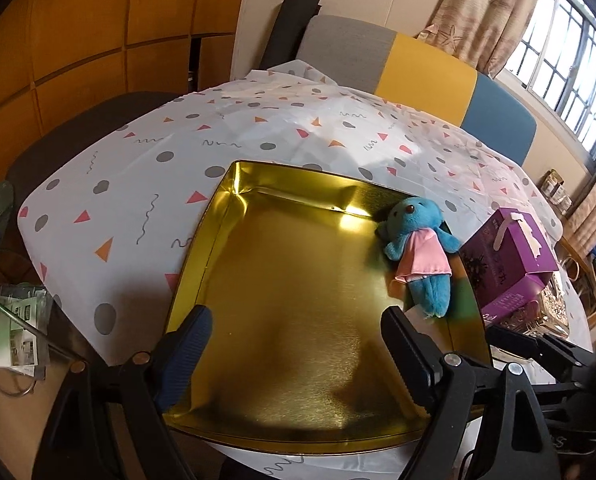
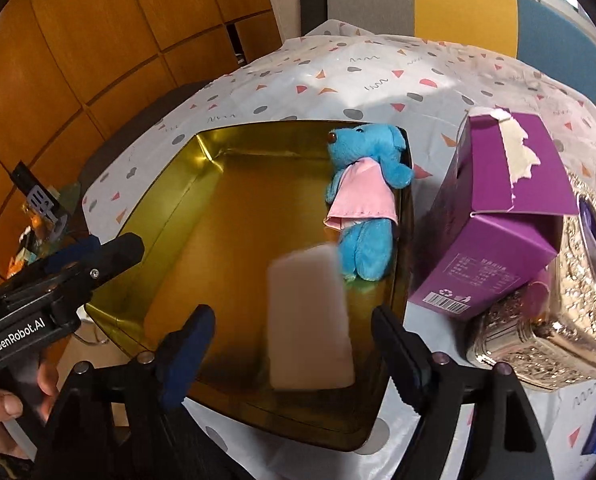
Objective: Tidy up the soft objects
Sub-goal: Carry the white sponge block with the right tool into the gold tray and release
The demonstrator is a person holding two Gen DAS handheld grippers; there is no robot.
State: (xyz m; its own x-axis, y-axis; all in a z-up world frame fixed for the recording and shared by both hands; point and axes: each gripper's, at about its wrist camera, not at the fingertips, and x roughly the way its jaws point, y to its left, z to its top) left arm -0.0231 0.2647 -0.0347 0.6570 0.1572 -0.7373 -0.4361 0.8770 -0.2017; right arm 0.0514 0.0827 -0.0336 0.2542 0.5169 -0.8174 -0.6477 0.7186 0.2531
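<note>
A gold metal tin (image 1: pixel 201 264) lies open on the patterned tablecloth. A blue plush bear in a pink dress (image 1: pixel 418 248) lies against the tin's right wall; it also shows in the right wrist view (image 2: pixel 362 204). A blurred white soft block (image 2: pixel 310 320) is between the fingers of my right gripper (image 2: pixel 289 332), over the tin (image 2: pixel 169 208), not touching either finger. My right gripper is open. My left gripper (image 1: pixel 298 332) is open and empty above the tin's near part, and its body shows at the left in the right wrist view (image 2: pixel 77 268).
A purple carton (image 2: pixel 498 216) stands right of the tin, also seen in the left wrist view (image 1: pixel 510 256). An ornate silver box (image 2: pixel 558 304) lies beside it. A grey, yellow and blue chair back (image 1: pixel 418 68) stands behind the table. Wooden cabinets are on the left.
</note>
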